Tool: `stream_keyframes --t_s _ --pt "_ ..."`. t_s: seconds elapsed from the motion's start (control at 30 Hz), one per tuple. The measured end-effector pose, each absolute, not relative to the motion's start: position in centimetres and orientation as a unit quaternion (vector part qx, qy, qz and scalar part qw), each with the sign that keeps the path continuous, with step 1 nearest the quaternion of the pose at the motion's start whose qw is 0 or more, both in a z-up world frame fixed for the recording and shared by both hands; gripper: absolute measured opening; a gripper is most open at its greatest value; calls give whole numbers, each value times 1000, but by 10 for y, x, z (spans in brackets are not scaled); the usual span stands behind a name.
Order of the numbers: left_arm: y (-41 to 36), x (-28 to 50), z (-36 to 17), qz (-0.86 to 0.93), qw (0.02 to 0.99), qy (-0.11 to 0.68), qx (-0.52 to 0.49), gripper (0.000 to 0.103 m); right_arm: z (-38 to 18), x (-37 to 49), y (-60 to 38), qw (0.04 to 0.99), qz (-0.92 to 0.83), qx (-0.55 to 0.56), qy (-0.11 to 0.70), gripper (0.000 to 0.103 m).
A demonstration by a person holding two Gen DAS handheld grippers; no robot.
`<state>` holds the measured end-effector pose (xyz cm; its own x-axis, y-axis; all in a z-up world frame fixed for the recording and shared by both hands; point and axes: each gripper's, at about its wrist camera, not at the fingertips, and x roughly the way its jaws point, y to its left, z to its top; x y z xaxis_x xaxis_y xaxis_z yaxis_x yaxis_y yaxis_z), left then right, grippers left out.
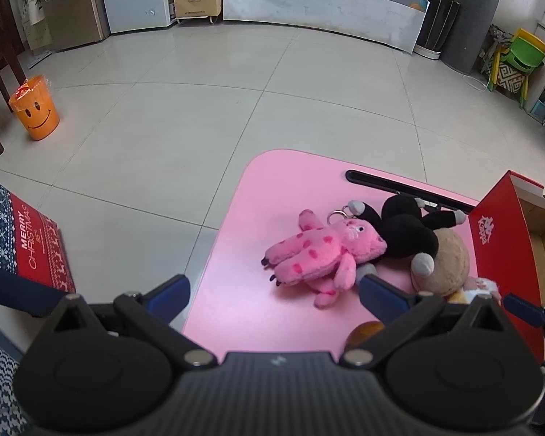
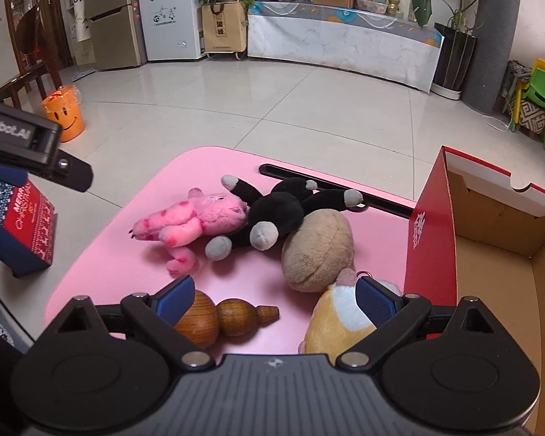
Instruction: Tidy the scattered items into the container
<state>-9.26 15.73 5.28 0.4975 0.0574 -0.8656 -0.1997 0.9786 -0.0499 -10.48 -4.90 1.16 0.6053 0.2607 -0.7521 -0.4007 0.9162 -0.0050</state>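
A pink spotted plush [image 1: 314, 254] [image 2: 189, 223] lies on the pink table [image 1: 250, 218] [image 2: 127, 247], touching a black plush [image 1: 407, 230] [image 2: 276, 214] that rests against a tan round plush [image 1: 445, 265] [image 2: 318, 250]. A wooden gourd [image 2: 229, 318] and an orange-and-white plush [image 2: 339, 323] lie nearest the right gripper. The red cardboard box [image 1: 505, 239] [image 2: 432, 239] stands open at the table's right. My left gripper [image 1: 274, 292] is open and empty, just before the pink plush. My right gripper [image 2: 274, 296] is open and empty, above the gourd and orange plush.
A Christmas-print box [image 1: 29, 239] [image 2: 21, 225] stands left of the table. An orange smiley bin [image 1: 34, 107] [image 2: 63, 112] sits on the tiled floor far left. A black slot [image 1: 399, 189] runs along the table's far edge. Cabinets, a fridge and plants line the back wall.
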Motion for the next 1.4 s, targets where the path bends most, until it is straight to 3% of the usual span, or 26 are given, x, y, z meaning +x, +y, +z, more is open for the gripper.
stream_keyframes --t_s 0.43,1.0,1.4 --pt "155 -93 53 83 863 493 -75 103 24 -125 -67 895 164 -68 409 96" --pt "146 -91 55 69 872 479 -74 103 -2 -119 -75 884 172 -8 434 96" --pt "139 -86 52 47 869 486 -79 103 -10 -119 -66 879 176 -48 440 96"
